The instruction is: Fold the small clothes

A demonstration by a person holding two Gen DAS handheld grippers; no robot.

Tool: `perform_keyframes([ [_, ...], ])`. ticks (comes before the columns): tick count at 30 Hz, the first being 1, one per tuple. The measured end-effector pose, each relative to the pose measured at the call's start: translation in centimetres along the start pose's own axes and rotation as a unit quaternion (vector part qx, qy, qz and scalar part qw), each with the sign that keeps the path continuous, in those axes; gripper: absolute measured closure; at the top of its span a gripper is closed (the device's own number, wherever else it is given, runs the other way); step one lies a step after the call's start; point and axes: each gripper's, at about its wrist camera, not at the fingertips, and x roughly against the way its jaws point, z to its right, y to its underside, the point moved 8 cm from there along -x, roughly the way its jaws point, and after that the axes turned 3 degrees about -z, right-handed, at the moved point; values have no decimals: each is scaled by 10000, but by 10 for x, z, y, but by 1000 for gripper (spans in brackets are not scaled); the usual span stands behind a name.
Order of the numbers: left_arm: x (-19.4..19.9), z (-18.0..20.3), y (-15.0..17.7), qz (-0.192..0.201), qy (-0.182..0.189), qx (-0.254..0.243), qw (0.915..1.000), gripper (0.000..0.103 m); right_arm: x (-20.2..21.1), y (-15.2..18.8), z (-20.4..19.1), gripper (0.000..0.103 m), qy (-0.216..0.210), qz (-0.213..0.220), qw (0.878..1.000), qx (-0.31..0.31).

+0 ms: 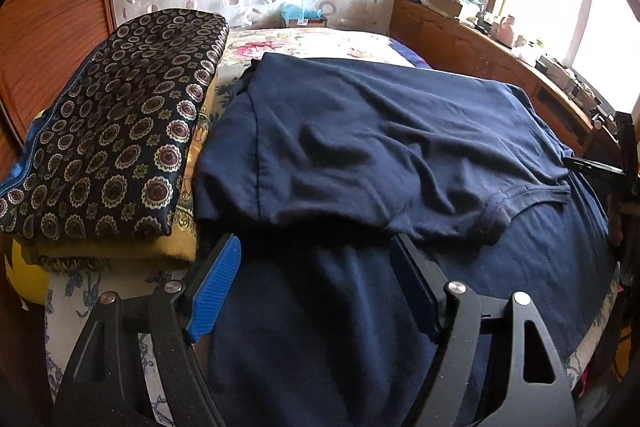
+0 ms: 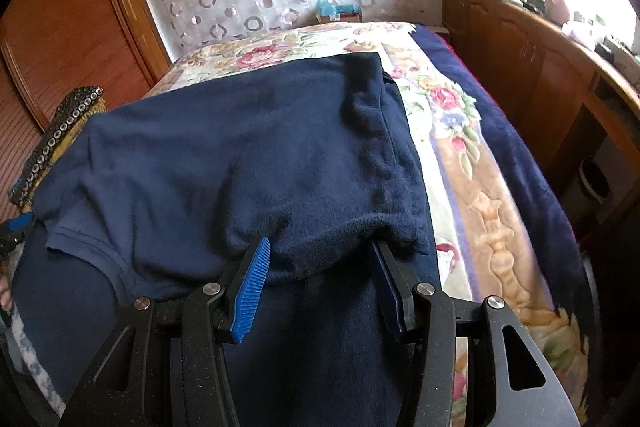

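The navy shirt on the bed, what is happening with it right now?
A person holding tongs in each hand is folding a navy shirt on a bed with a floral blanket. The top part is already folded over toward the near side. The left tongs and the right tongs are both open, each at the near folded edge with nothing gripped. A pile of folded patterned clothes lies to the left of the shirt.
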Motion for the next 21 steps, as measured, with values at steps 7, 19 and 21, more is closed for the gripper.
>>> perform_keyframes([
  [7,-8,0,-10,-114,299,358,9988,29,1,3,0,50,-28,39,10000,-36],
  [19,-18,-3,-17,-145,269,552,9980,56,1,2,-1,50,132,8,9999,105],
  [21,-21,-6,-17,-181,212,583,9979,56,0,2,-1,50,139,7,9998,113],
])
